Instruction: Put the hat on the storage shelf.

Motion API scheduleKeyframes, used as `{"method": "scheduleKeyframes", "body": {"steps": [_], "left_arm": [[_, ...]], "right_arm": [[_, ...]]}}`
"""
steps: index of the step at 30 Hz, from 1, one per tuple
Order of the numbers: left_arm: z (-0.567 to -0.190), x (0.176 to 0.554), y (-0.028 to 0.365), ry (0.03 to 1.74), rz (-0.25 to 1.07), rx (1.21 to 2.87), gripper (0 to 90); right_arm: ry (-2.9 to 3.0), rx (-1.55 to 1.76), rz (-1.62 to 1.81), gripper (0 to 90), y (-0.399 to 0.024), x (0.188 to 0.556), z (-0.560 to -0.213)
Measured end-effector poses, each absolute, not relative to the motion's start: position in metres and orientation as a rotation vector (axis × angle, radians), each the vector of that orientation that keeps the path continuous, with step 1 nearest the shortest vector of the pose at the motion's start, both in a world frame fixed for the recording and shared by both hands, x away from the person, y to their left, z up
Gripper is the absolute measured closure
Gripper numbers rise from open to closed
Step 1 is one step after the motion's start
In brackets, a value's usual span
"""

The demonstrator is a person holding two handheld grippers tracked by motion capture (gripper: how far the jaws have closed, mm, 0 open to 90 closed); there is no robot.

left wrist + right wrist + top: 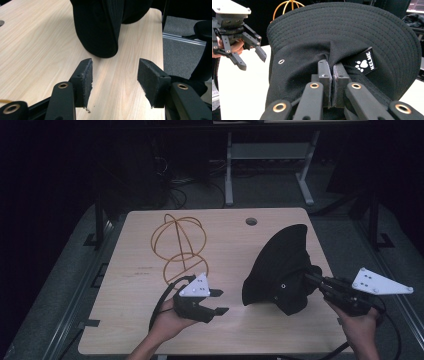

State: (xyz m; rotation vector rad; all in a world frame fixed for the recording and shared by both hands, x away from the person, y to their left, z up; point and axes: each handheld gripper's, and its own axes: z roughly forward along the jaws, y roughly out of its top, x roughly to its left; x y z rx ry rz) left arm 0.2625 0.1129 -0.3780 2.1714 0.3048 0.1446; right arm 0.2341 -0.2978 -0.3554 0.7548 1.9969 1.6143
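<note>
So the right claw [332,72] had its jaws pinched tight on the fabric of a black bucket hat [280,267], right at the crown near a little "KELME" label [365,63] with a paw print. The hat hung out from that claw over the right half of the light wood table [150,320], brim tipped up and away, and its lower edge looked close to the tabletop, though I couldn't tell if it actually touched.

The left claw [220,301] sat near the front middle of the table, just left of the hat, jaws apart at a medium gap with nothing between them. In the left gripper view the hat's rounded edge was just beyond the pads [86,80], not touching.

Behind the left claw stood an orange wire hat stand [179,247], well apart from the hat.
</note>
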Motion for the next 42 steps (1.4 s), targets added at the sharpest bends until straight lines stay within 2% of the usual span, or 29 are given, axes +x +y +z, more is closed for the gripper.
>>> {"method": "scheduleKeyframes", "body": {"steps": [11,29,42], "left_arm": [[-0.387,0.258,0.128,0.329,0.146,2.170,43.4],[-0.401,0.252,0.140,0.346,0.176,2.162,35.6],[-0.406,0.250,0.145,0.335,0.183,2.147,35.5]], "right_arm": [[2.004,0.752,1.631,87.2,-0.292,0.243,-0.340],[2.069,0.734,1.639,87.1,-0.269,0.264,-0.306],[2.092,0.713,1.676,87.1,-0.251,0.281,-0.287]]}}
